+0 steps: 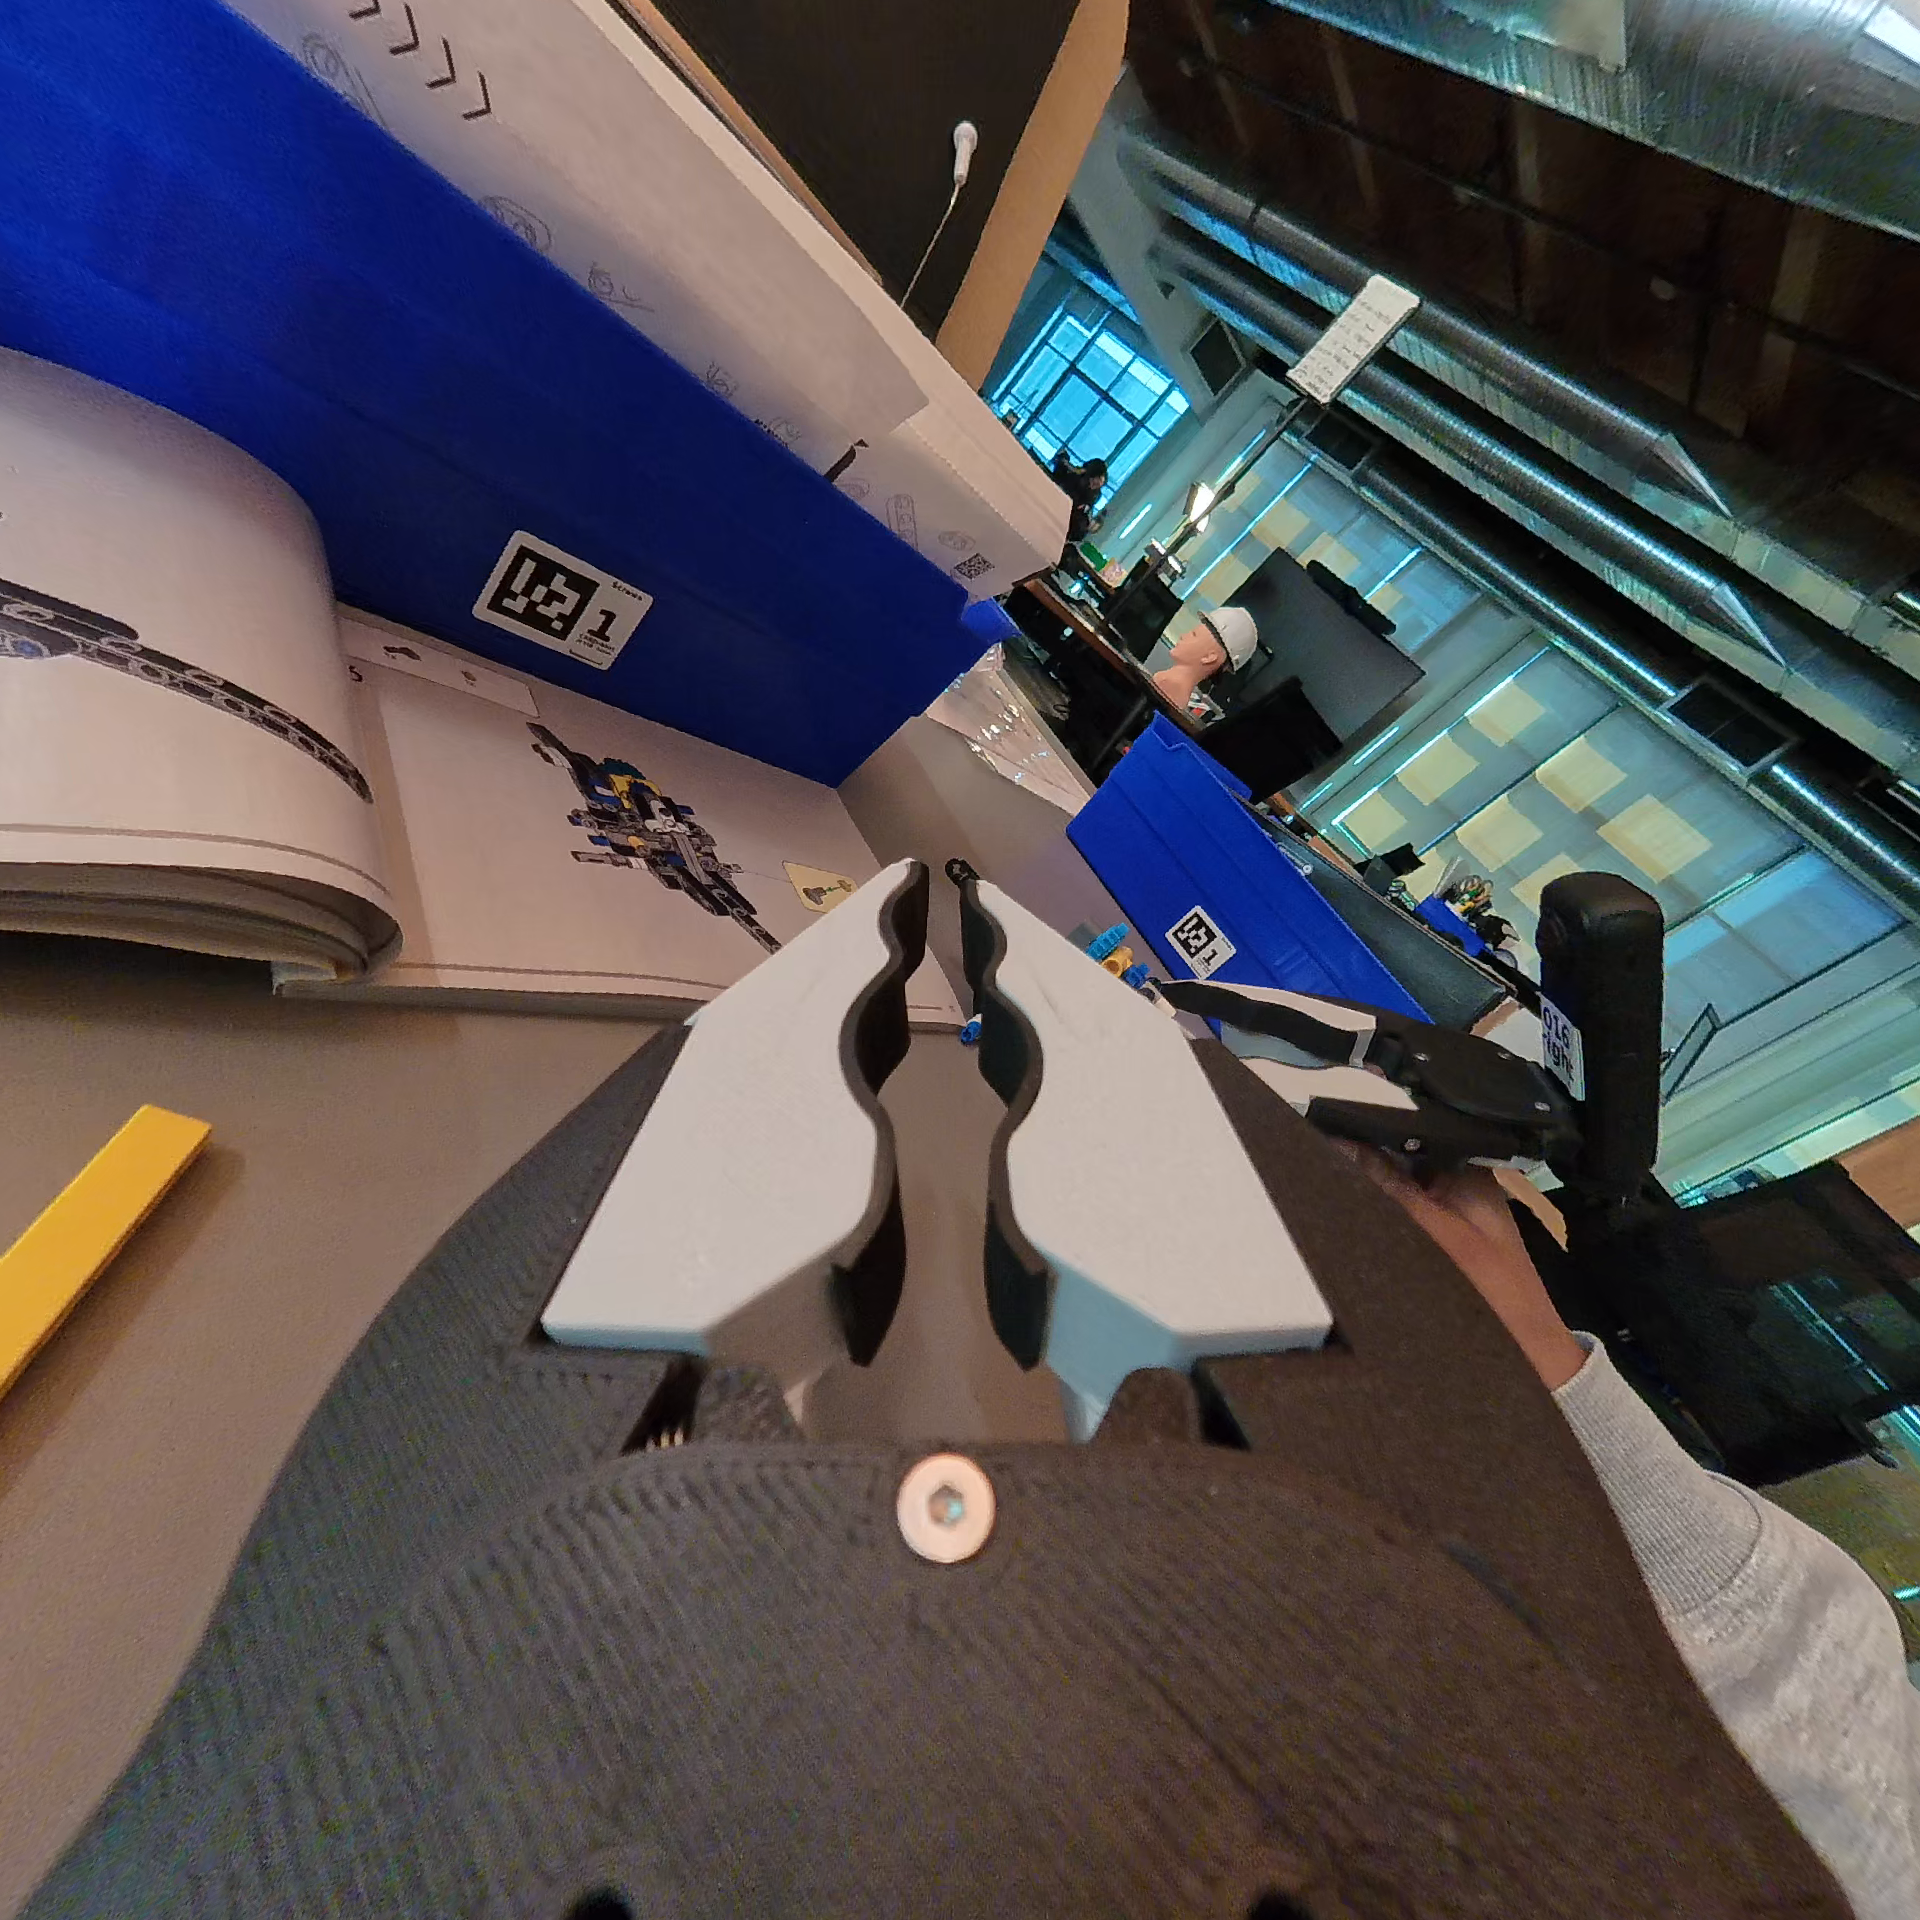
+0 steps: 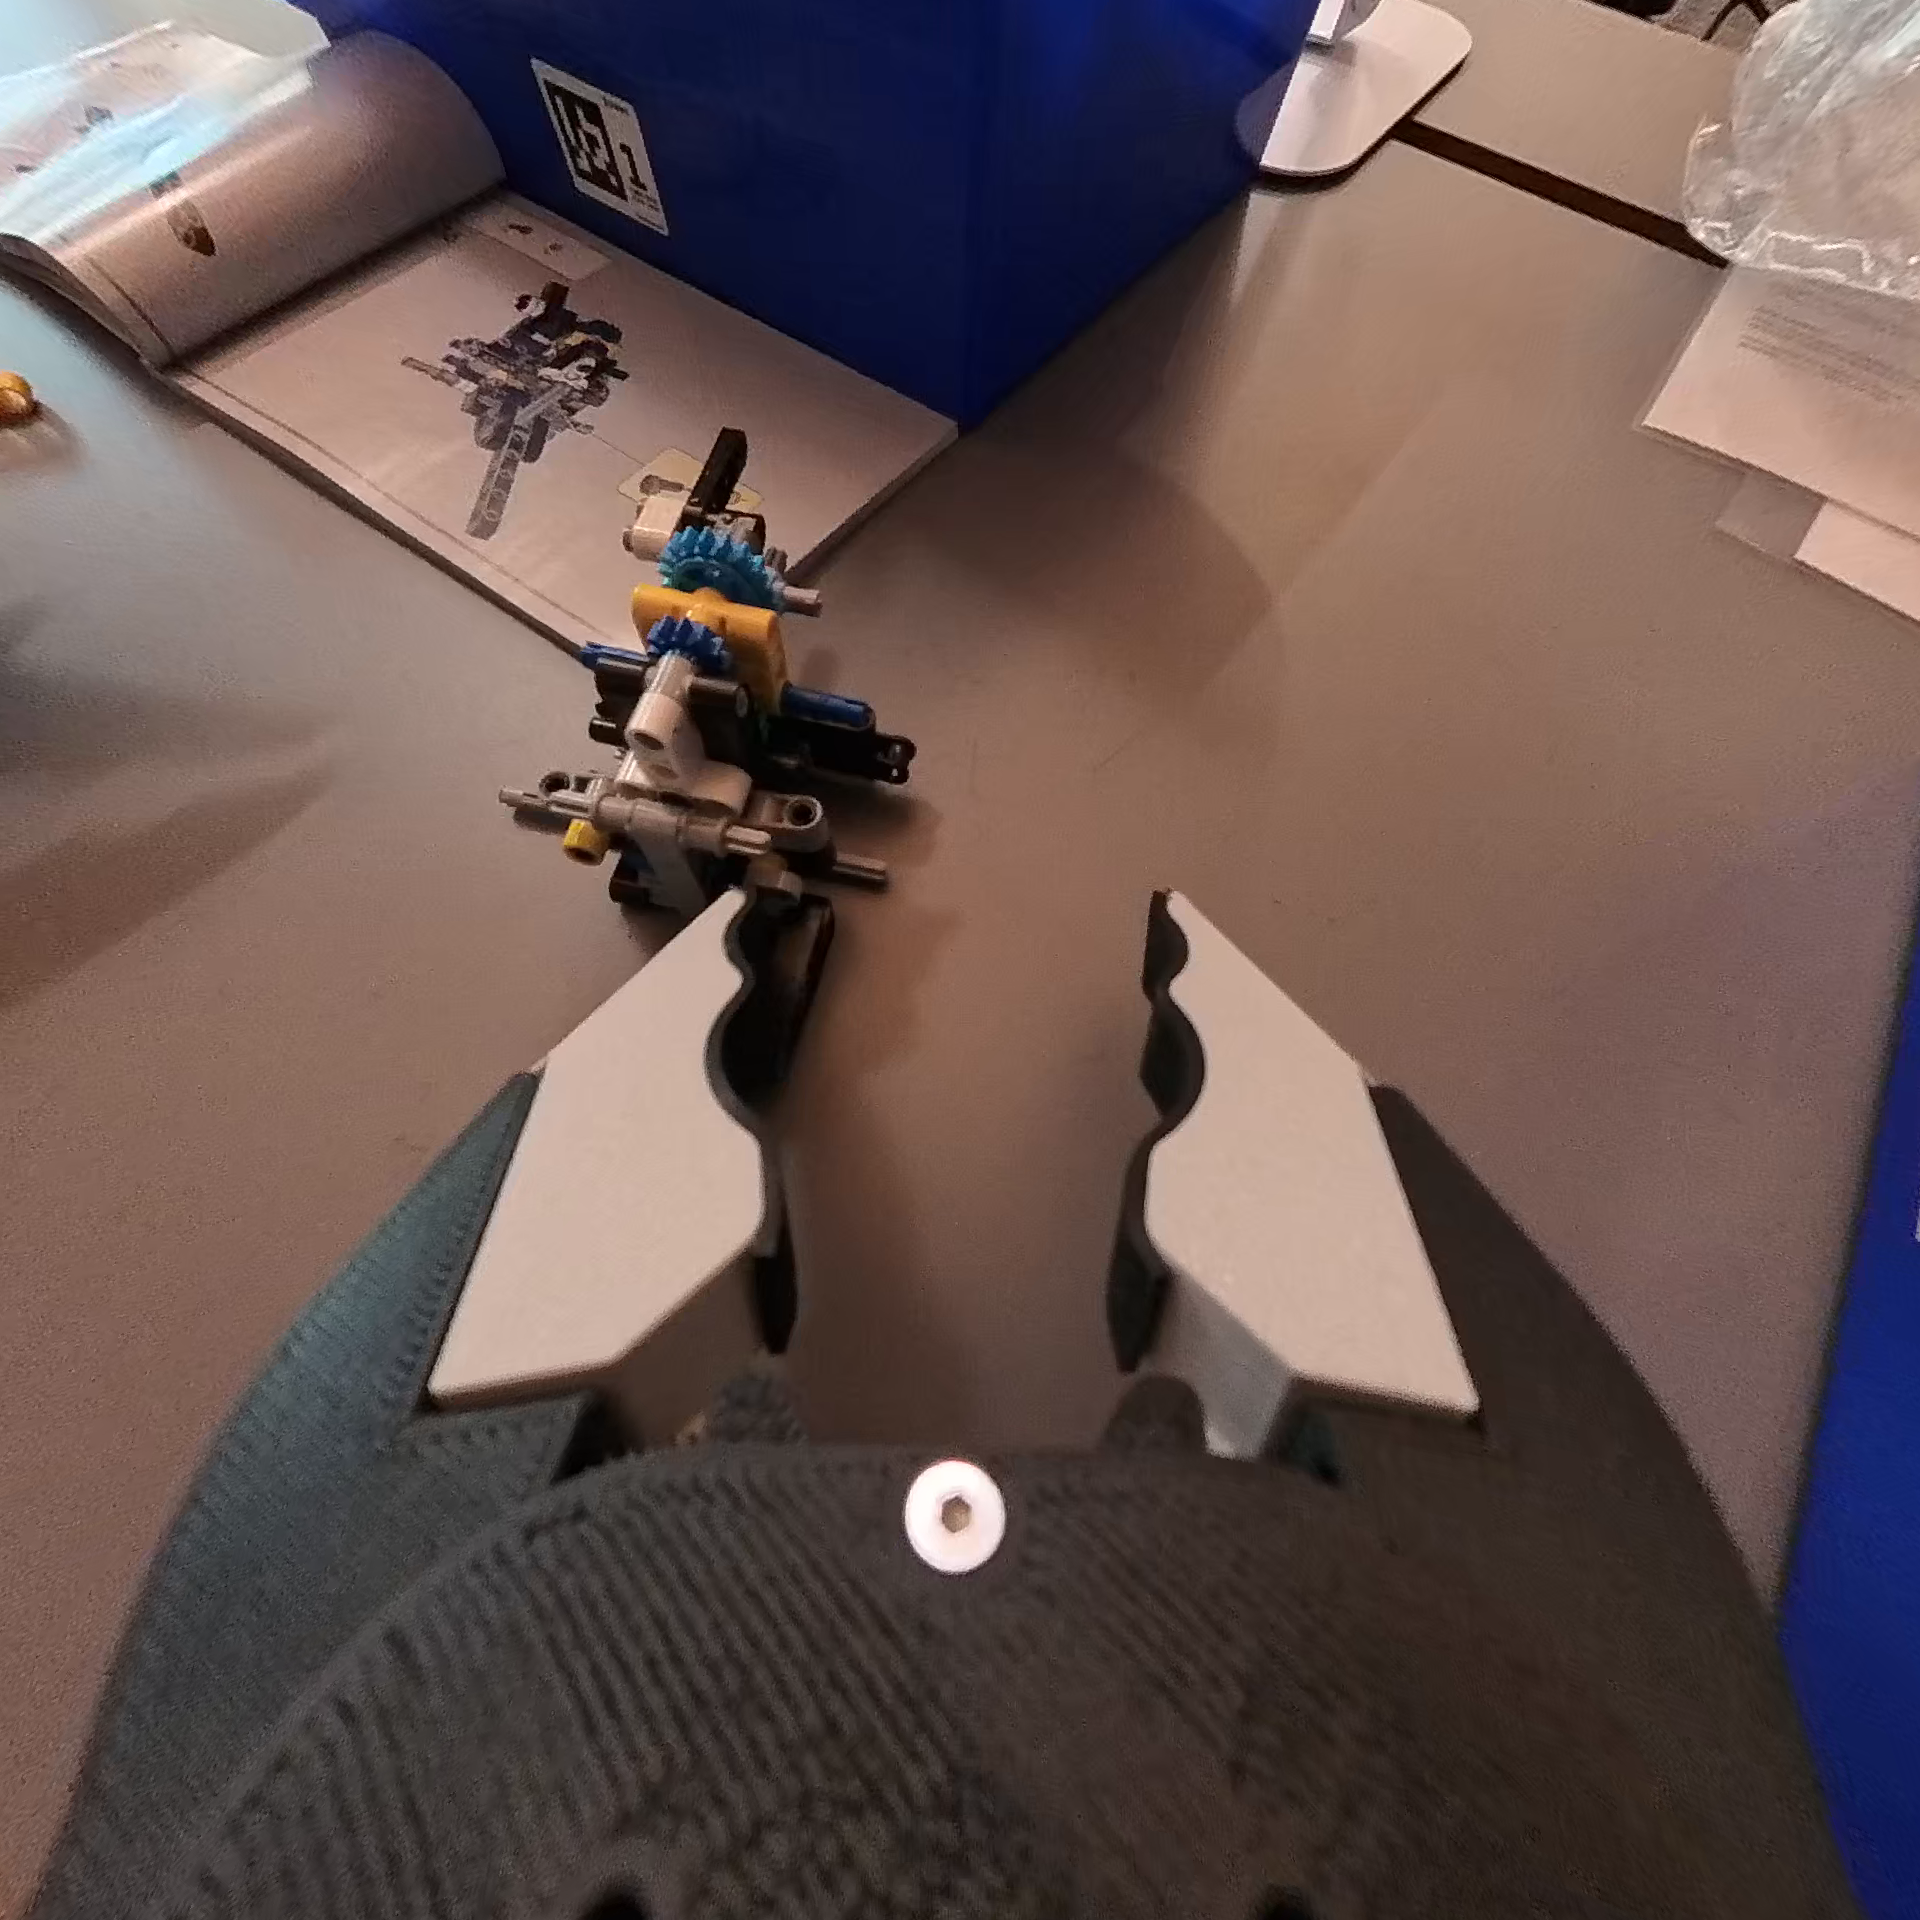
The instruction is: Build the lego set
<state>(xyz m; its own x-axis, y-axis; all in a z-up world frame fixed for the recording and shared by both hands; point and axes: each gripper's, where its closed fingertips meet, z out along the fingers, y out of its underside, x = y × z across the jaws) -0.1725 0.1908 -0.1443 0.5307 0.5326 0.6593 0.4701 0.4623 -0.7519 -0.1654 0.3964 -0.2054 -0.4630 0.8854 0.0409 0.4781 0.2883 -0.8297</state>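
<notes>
A partly built lego assembly (image 2: 707,717) of black, grey, yellow and blue parts with blue gears lies on the grey table (image 2: 1299,675), by the corner of the open instruction booklet (image 2: 582,416). My right gripper (image 2: 951,904) is open just in front of it. Its left fingertip (image 2: 727,935) is next to a black beam at the assembly's near end. My left gripper (image 1: 943,878) is nearly closed on a small black lego piece (image 1: 958,869) that sticks out at the tips, above the booklet (image 1: 582,831). The right gripper (image 1: 1179,992) and part of the assembly (image 1: 1117,951) show beyond it.
A blue bin (image 2: 883,187) with a tag stands behind the booklet; it also shows in the left wrist view (image 1: 520,416). Another blue bin (image 2: 1860,1351) is at the right edge. Papers (image 2: 1818,384), a plastic bag (image 2: 1818,135) and a stand base (image 2: 1361,94) lie far right. A yellow bar (image 1: 94,1216) lies left. The left gripper's tips are roughly 20 centimeters from the right gripper's. The yellow bar (image 1: 94,1216) is about 12 centimeters from my left fingertips and 30 centimeters from my right.
</notes>
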